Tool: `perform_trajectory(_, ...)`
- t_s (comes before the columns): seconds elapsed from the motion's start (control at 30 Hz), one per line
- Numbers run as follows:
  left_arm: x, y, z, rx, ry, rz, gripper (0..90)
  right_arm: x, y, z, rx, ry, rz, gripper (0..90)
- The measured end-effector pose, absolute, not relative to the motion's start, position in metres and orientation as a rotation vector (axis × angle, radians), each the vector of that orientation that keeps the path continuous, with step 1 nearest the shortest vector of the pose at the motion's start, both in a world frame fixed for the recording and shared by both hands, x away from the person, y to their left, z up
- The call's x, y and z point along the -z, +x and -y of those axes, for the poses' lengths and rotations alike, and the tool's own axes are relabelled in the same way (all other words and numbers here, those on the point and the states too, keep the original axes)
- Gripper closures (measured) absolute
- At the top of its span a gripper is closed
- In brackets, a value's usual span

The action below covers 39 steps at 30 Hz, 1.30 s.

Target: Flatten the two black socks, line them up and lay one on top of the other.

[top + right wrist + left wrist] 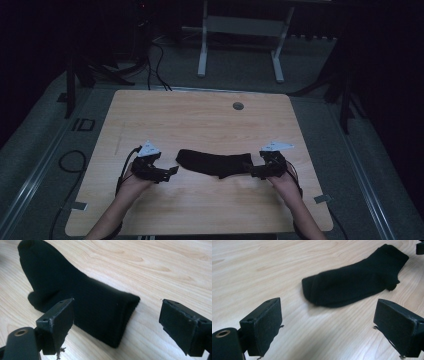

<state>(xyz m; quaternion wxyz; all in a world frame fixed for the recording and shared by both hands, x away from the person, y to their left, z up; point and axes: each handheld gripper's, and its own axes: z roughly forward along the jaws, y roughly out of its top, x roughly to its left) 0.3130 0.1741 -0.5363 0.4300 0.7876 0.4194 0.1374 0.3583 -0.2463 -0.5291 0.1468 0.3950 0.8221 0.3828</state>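
A black sock (pixel 215 163) lies flat at the centre of the table (pixel 200 120). The left gripper (pixel 172 171), left of it, gapes empty; the right gripper (pixel 250 172) stands wide at the sock's right end, gripping nothing.

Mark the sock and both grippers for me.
sock (pixel 212 163), high view, middle of its body.
left gripper (pixel 172 171), high view, between its fingertips.
right gripper (pixel 251 170), high view, between its fingertips.
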Motion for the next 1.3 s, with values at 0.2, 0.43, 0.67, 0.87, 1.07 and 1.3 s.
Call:
perform_trajectory(0.2,0.549,0.296,-0.184,-0.359,1.99,-1.048,8.5,0.533,0.352,0.263,-1.088,1.137,-2.336,12.4)
perform_trajectory(0.43,0.557,0.283,-0.201,-0.357,1.962,-1.106,8.6,0.538,0.344,0.282,-1.081,1.173,-2.322,12.4)
perform_trajectory(0.67,0.561,0.267,-0.218,-0.37,1.939,-1.145,9.4,0.55,0.334,0.303,-1.059,1.234,-2.303,12.6)
perform_trajectory(0.87,0.563,0.258,-0.229,-0.376,1.922,-1.176,9.4,0.549,0.325,0.321,-1.069,1.298,-2.242,13.2)
perform_trajectory(1.07,0.563,0.251,-0.238,-0.387,1.899,-1.203,9.3,0.549,0.315,0.337,-1.063,1.358,-2.201,13.3)
perform_trajectory(1.3,0.567,0.246,-0.242,-0.394,1.886,-1.212,9.4,0.551,0.306,0.351,-1.054,1.395,-2.167,13.6)
